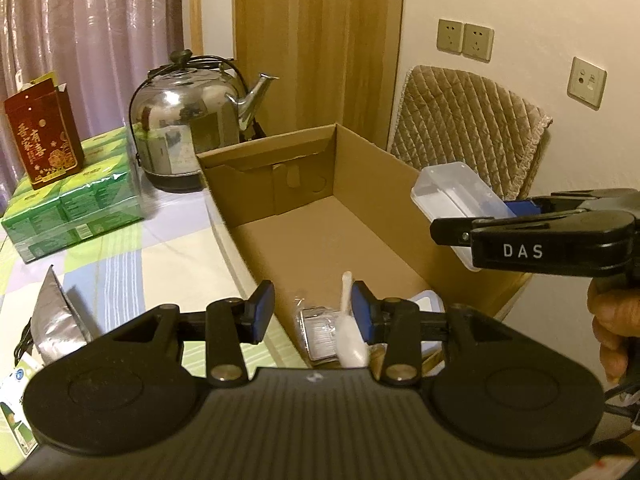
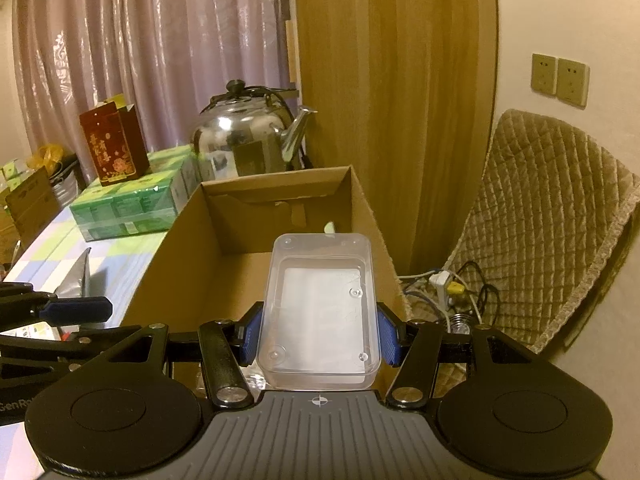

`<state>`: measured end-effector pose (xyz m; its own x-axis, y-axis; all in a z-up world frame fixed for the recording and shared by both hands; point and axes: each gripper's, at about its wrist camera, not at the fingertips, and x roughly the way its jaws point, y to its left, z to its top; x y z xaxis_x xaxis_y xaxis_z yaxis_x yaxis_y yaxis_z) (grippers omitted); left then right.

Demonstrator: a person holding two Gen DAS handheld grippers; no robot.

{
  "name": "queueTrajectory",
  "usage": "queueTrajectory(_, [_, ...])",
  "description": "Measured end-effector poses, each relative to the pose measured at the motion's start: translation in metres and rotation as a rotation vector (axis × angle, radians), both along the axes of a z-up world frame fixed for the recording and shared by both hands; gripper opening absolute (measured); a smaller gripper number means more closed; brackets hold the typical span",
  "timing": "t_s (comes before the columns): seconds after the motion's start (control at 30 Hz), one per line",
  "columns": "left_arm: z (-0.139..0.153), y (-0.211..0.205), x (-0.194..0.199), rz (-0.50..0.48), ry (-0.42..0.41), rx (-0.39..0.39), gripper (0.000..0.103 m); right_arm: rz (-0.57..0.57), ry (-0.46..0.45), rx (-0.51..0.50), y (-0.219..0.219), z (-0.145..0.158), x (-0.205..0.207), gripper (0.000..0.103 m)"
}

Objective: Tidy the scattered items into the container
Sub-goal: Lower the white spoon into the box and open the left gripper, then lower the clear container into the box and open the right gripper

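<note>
Clear plastic tub [image 2: 320, 308], clamped in right gripper [image 2: 320, 338] above box [image 2: 280, 184]: smooth walls may slip. Left gripper [image 1: 312, 312], jaws apart, empty; white pouch [image 1: 350, 336] beside its pad might snag.

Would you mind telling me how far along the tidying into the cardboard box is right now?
Partly done. A clear packet and a white bottle already lie in the cardboard box, with the left gripper open above them. In hand: the right gripper is shut on a clear plastic tub, held over the box, not yet released. Left: a silver foil pouch on the table.
</note>
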<state>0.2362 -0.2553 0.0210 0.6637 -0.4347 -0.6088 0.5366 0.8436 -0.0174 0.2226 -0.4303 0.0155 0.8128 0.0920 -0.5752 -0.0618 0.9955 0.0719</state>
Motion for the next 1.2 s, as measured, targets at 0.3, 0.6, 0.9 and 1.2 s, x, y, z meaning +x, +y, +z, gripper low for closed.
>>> queueTrajectory(0.3, [0.003, 0.011, -0.003, 0.018, -0.001, -0.003, 0.042, 0.023, 0.027, -0.002, 0.012, -0.004, 0.005, 0.054])
queueTrajectory(0.6, [0.003, 0.018, -0.003, 0.03, 0.001, -0.015, 0.048, 0.031, 0.046, -0.005, 0.02, -0.011, 0.012, 0.054])
queueTrajectory(0.9, [0.003, 0.022, -0.003, 0.037, 0.007, -0.015, 0.051, 0.036, 0.058, -0.006, 0.022, -0.016, 0.016, 0.054])
queueTrajectory(1.2, [0.003, 0.029, -0.004, 0.042, 0.012, -0.017, 0.06, 0.032, 0.034, 0.01, 0.019, -0.012, 0.01, 0.075])
